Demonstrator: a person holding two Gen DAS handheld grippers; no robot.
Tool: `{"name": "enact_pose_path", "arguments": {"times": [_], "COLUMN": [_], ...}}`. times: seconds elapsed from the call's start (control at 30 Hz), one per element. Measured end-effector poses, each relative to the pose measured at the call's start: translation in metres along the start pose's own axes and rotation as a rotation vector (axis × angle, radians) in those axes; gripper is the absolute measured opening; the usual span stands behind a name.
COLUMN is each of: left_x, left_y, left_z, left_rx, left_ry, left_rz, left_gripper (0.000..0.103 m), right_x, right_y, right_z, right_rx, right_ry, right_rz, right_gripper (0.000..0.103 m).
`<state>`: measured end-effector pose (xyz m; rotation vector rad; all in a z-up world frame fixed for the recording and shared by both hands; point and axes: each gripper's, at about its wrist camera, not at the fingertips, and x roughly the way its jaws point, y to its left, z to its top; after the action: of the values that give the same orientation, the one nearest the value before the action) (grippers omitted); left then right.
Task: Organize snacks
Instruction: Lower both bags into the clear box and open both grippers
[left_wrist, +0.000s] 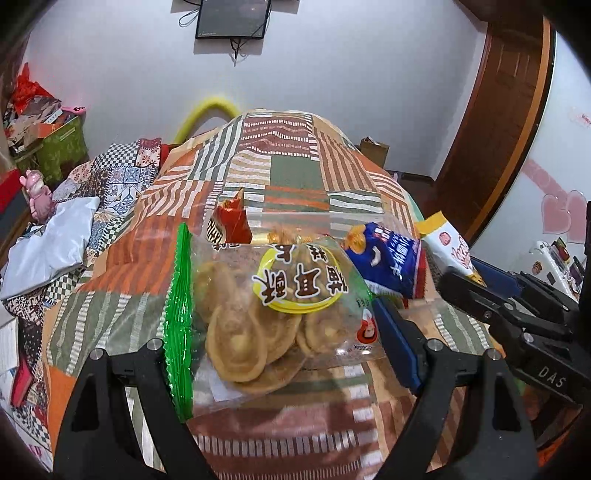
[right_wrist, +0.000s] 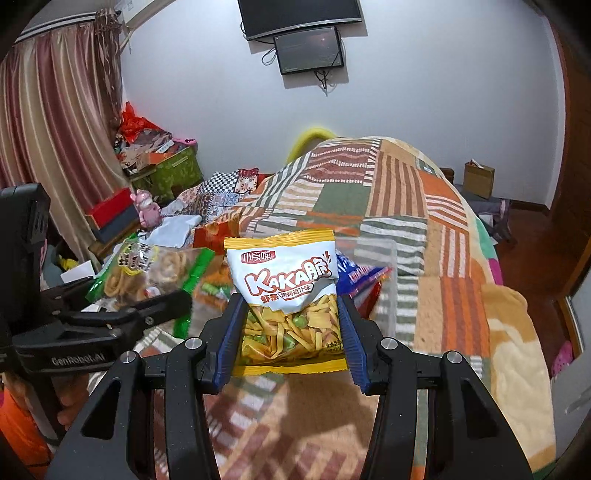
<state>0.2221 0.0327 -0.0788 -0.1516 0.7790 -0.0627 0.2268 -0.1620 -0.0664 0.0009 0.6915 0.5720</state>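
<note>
My left gripper (left_wrist: 280, 332) is shut on a clear green-edged bag of round fried crackers (left_wrist: 258, 317), held above the patchwork blanket; the bag also shows in the right wrist view (right_wrist: 147, 277). My right gripper (right_wrist: 288, 328) is shut on a white and yellow KAKA snack bag (right_wrist: 284, 295), seen in the left wrist view at the right (left_wrist: 448, 247). A clear plastic box (right_wrist: 388, 266) lies on the bed just beyond both grippers. A blue snack bag (left_wrist: 388, 258) and a red snack bag (left_wrist: 231, 221) rest in it.
The bed is covered by a striped patchwork blanket (left_wrist: 295, 166). Clutter lies to the left: a white plastic bag (left_wrist: 51, 243), a pink toy (left_wrist: 37, 195) and a green box (left_wrist: 62, 144). A wooden door (left_wrist: 498, 110) stands at the right.
</note>
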Motion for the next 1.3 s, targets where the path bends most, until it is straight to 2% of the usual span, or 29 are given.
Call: {"name": "enact_pose_path", "arguments": {"times": [0.5, 0.8, 1.0, 1.13, 1.3], "left_x": [0.041, 0.06, 0.058, 0.052, 0.039], "left_y": [0.012, 0.017, 0.022, 0.024, 0.022], "left_z": [0.013, 0.01, 0.009, 0.007, 0.006], "left_rx": [0.019, -0.001, -0.021, -0.042, -0.033], "left_ry": [0.009, 0.04, 0.058, 0.058, 0.037], "left_rz": [0.024, 0.015, -0.006, -0.028, -0.028], "left_gripper": [0.084, 0.084, 0.085, 0.086, 0.088], "right_x": [0.047, 0.056, 0.056, 0.05, 0.038], "right_y": [0.002, 0.004, 0.006, 0.006, 0.003], "right_z": [0.006, -0.001, 0.0, 0.001, 0.005], "right_rx": [-0.022, -0.046, -0.054, -0.055, -0.043], "right_ry": [0.061, 0.09, 0.103, 0.089, 0.068], "right_rz": [-0.001, -0.005, -0.013, -0.029, -0.021], "right_gripper": [0.046, 0.047, 0.051, 0.065, 0.066]}}
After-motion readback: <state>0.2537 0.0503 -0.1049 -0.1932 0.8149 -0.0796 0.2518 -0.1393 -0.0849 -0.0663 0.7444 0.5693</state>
